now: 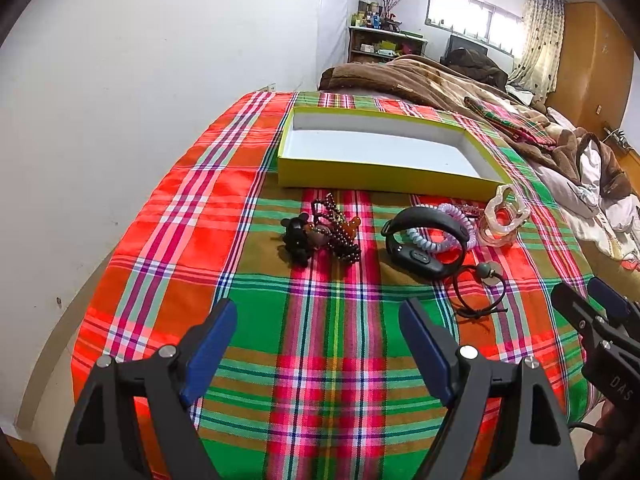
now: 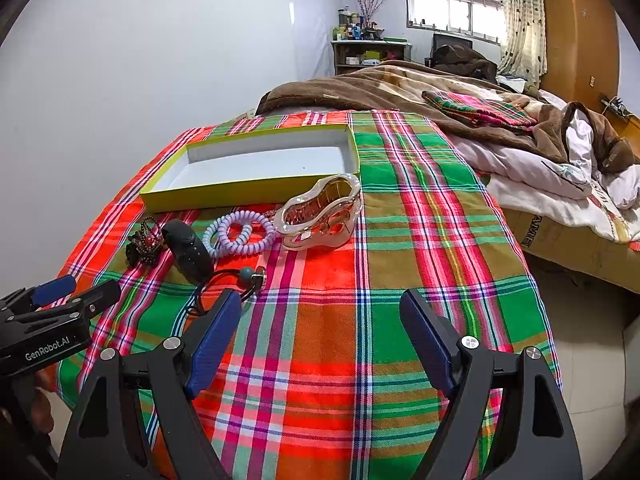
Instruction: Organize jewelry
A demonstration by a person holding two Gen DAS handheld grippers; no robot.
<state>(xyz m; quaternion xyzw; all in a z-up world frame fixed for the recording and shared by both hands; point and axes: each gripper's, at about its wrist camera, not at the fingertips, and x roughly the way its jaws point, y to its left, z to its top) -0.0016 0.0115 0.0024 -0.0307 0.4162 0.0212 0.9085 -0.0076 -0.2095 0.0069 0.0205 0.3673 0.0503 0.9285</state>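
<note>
My left tongs [image 1: 318, 314] gape wide with nothing between them, and my right tongs [image 2: 320, 306] are spread just as wide and empty, both above the plaid cloth [image 1: 328, 360]. Ahead I see beads [image 1: 336, 228], a black wristband [image 1: 424, 240], a coiled hair tie [image 2: 240, 234] and a clear bangle [image 2: 320, 212], all lying just in front of the yellow box [image 1: 384, 178].

A plain white wall [image 2: 120, 80] runs along the left side of the room toward a wide horizontal window [image 2: 454, 10] that glows with daylight, with a pale spotted curtain [image 2: 520, 24] hanging at its right end. Below the window stands a cluttered wooden shelf unit [image 2: 370, 54] beside a dark television [image 2: 452, 42], and a tall orange-brown wooden wardrobe [image 2: 580, 32] fills the right corner. An unmade bed with a rumpled brown blanket [image 2: 400, 84] stretches across the middle, above a pale tiled floor [image 2: 588, 340].
</note>
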